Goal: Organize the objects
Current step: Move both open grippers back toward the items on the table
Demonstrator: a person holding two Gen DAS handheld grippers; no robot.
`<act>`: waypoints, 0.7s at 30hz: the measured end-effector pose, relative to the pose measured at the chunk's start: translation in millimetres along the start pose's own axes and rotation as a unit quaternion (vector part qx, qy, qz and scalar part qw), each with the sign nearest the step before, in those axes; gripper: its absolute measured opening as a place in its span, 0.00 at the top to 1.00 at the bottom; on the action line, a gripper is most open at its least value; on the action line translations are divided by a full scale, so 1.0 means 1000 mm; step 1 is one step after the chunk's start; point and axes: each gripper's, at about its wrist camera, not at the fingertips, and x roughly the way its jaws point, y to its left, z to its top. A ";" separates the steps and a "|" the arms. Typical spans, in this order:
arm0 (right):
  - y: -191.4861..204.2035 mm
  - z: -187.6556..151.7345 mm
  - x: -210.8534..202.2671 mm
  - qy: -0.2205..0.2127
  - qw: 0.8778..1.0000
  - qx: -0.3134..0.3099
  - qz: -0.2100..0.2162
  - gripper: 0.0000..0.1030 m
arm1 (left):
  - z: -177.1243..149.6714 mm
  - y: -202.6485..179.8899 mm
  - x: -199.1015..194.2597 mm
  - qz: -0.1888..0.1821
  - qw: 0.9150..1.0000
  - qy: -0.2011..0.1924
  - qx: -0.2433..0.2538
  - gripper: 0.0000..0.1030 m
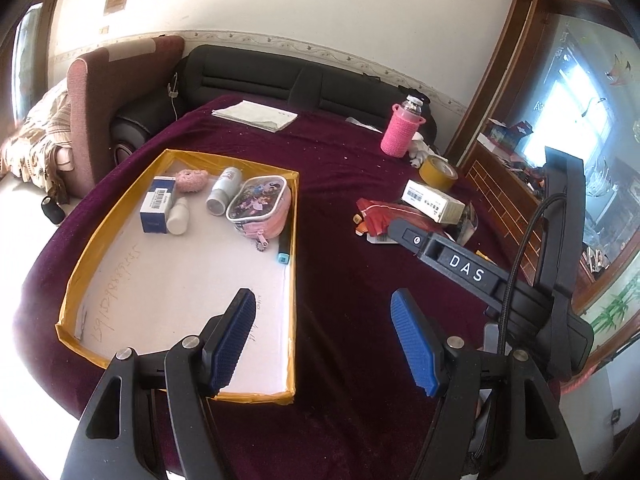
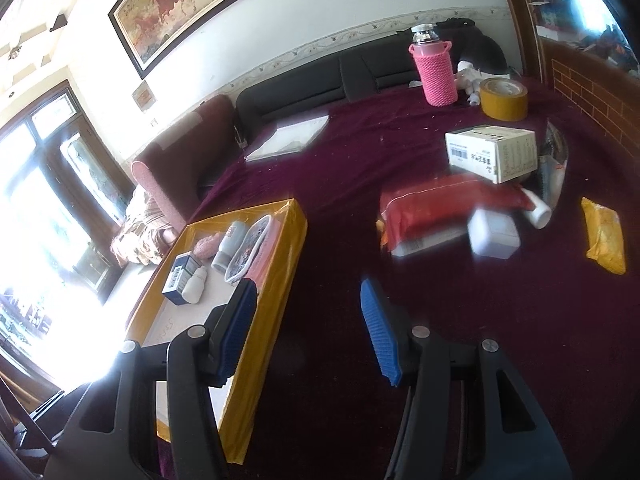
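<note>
A shallow yellow-rimmed tray [image 1: 120, 224] lies on the maroon tablecloth, also in the right wrist view [image 2: 280, 264]. It holds a blue-white box [image 1: 157, 204], a small white bottle [image 1: 178, 216], a pink knitted piece [image 1: 191, 179], a grey-white bottle [image 1: 224, 190], a cartoon pouch [image 1: 260, 206] and a dark pen [image 1: 285, 246]. My left gripper [image 1: 322, 334] is open and empty over the tray's near right corner. My right gripper [image 2: 308, 328] is open and empty beside the tray. A red packet [image 2: 448, 204], white box [image 2: 492, 154], small white case [image 2: 494, 234] and yellow packet [image 2: 604, 236] lie to the right.
A pink knitted flask [image 2: 434, 70] and a tape roll [image 2: 504, 98] stand at the far right. White papers [image 1: 256, 114] lie at the back. A dark sofa [image 1: 304, 80] runs behind the table. The right gripper's body [image 1: 472, 272] crosses the left wrist view.
</note>
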 end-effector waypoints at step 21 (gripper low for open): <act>-0.066 0.029 -0.050 -0.070 0.995 0.041 -0.057 0.49 | 0.026 -0.057 0.029 -0.072 0.997 0.026 0.032 0.38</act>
